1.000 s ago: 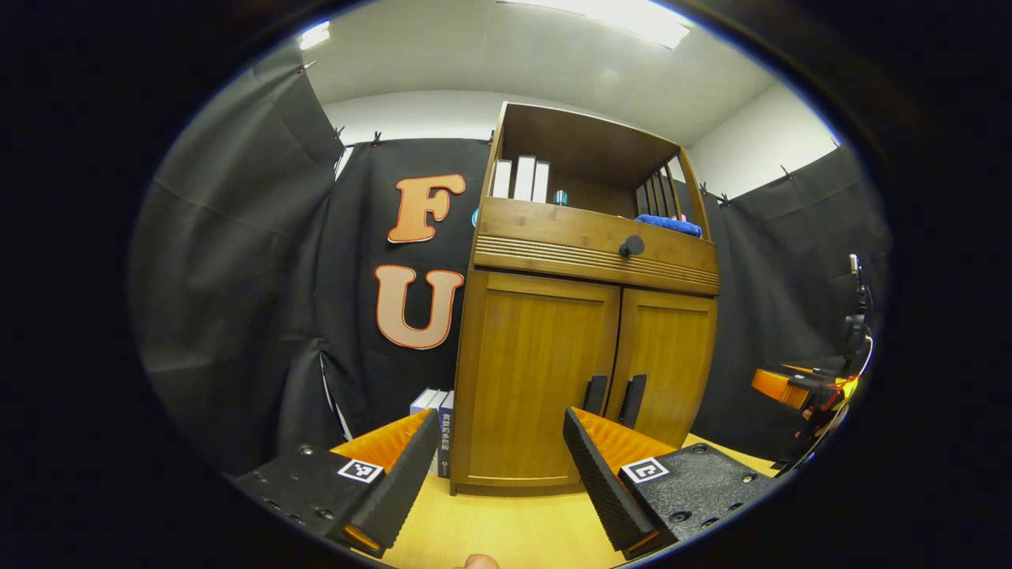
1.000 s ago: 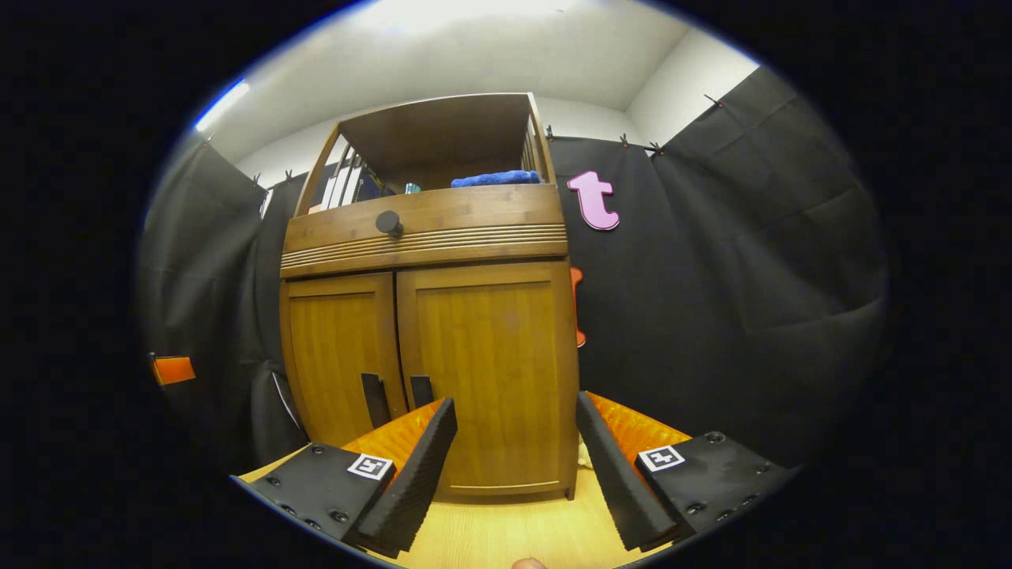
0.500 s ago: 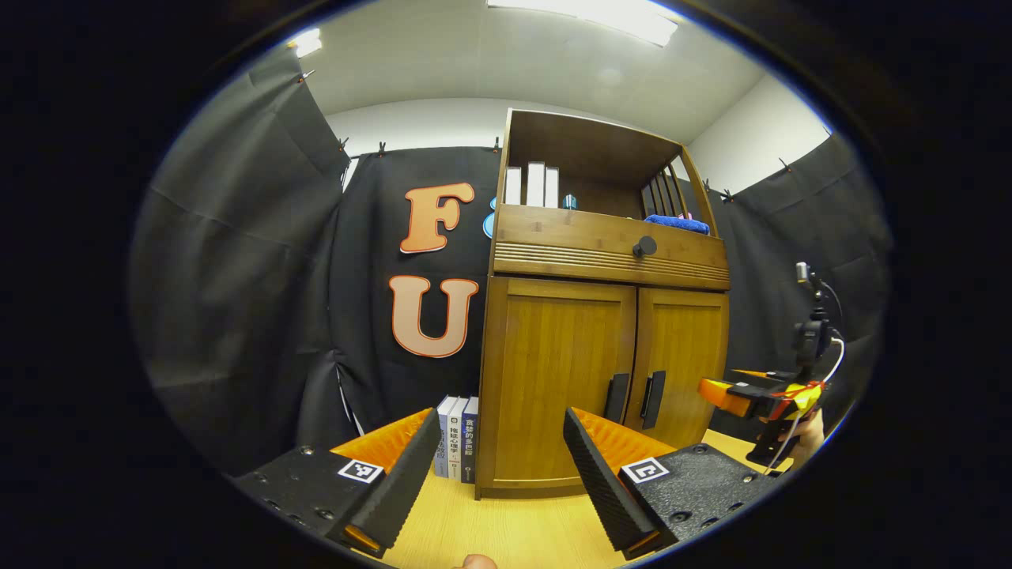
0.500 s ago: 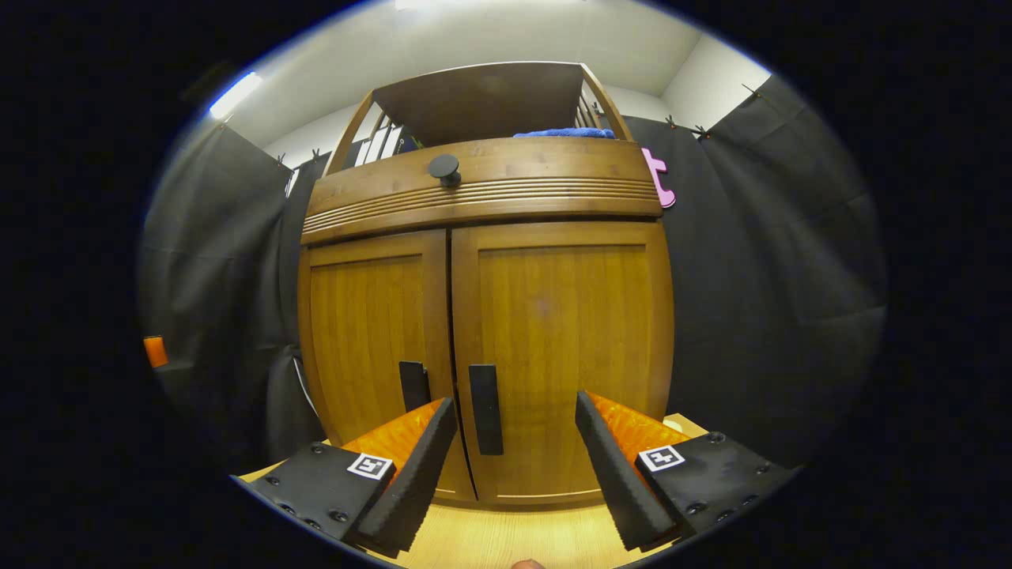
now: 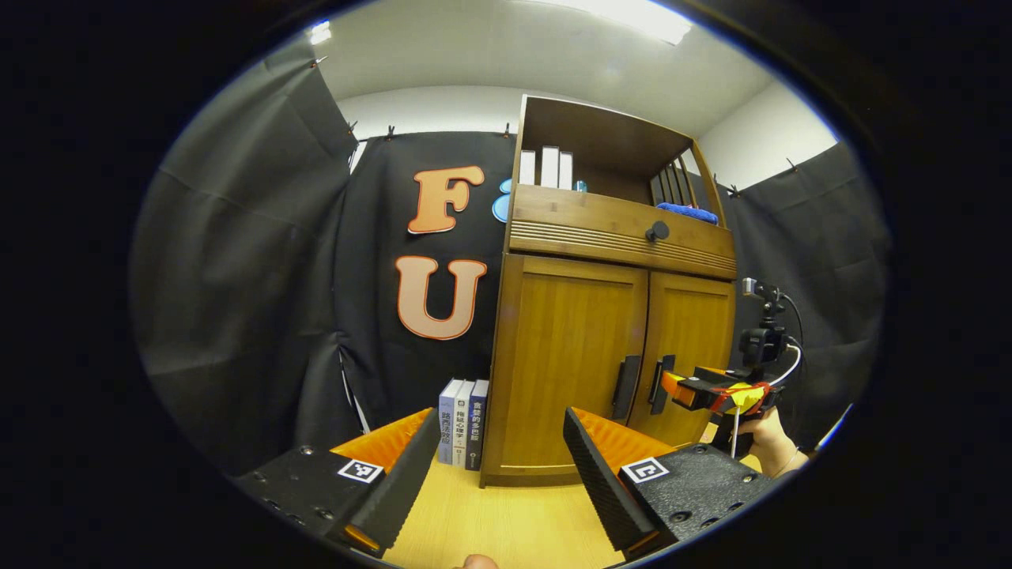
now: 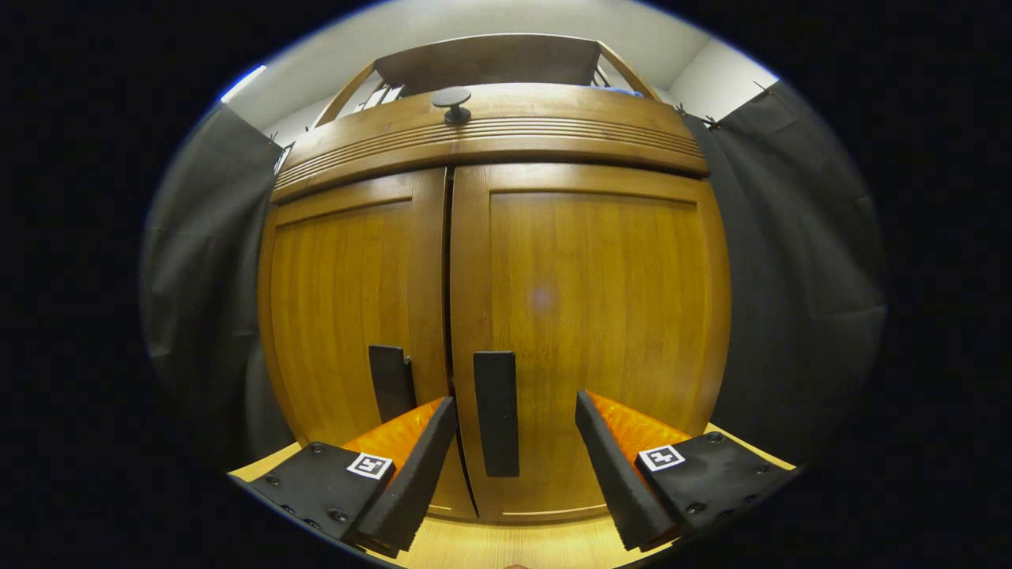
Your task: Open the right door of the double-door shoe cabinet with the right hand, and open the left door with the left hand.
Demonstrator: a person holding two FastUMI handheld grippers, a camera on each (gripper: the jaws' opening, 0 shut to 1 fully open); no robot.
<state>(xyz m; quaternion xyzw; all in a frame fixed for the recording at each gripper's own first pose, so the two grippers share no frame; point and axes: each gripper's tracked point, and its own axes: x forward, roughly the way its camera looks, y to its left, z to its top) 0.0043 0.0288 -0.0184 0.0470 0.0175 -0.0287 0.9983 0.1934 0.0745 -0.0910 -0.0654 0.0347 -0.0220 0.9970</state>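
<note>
Closer now than a second ago, the right gripper (image 6: 514,466) has come up on the shoe cabinet (image 6: 506,261), whose two doors have grown to span most of the right gripper view. Its jaws stand wide apart and hold nothing; the right door's handle (image 6: 496,412), a dark vertical bar, sits between the fingertips but somewhat left of centre, not yet touched as far as I can judge. In the left gripper view the right gripper (image 5: 688,391) appears with its tip just beside that same handle.

The left gripper (image 5: 502,482) hangs well back over the wooden floor (image 5: 506,525), jaws equally wide and empty, with the left door (image 5: 565,363) ahead of it and a few books (image 5: 462,423) standing beside the cabinet's left flank.

Both doors are shut. The left door's handle (image 6: 391,383) lies just beside the right one across the seam, so a sideways drift could put the left finger (image 6: 411,474) behind the wrong bar, or wedge it into the gap between the two. Closing off-centre could also let the bar slip out when the pull begins. Farther up, the drawer knob (image 6: 451,99) juts from the drawer front, clear of the approach.
</note>
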